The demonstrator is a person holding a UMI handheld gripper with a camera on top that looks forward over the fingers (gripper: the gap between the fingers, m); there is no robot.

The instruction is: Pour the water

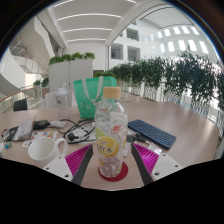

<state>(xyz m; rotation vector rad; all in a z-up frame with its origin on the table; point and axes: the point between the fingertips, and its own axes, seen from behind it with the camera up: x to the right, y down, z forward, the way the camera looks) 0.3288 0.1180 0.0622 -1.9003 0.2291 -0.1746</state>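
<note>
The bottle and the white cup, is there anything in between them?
No, the gripper view shows only bare table between the bottle and the white cup.

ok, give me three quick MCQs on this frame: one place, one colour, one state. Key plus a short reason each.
1. Where is the bottle?
A. between the fingers
B. inside the green bag
C. lying on the keyboard

2. What colour is the bottle's cap?
A. blue
B. orange
C. black

3. How does the white mug stand?
A. upside down
B. tipped on its side
C. upright

Key:
1 A: the bottle stands between the pink pads of the gripper, on a red coaster.
2 B: the cap is orange, seen against the green bag.
3 C: the white mug sits upright on the table, mouth up, handle at one side.
</note>
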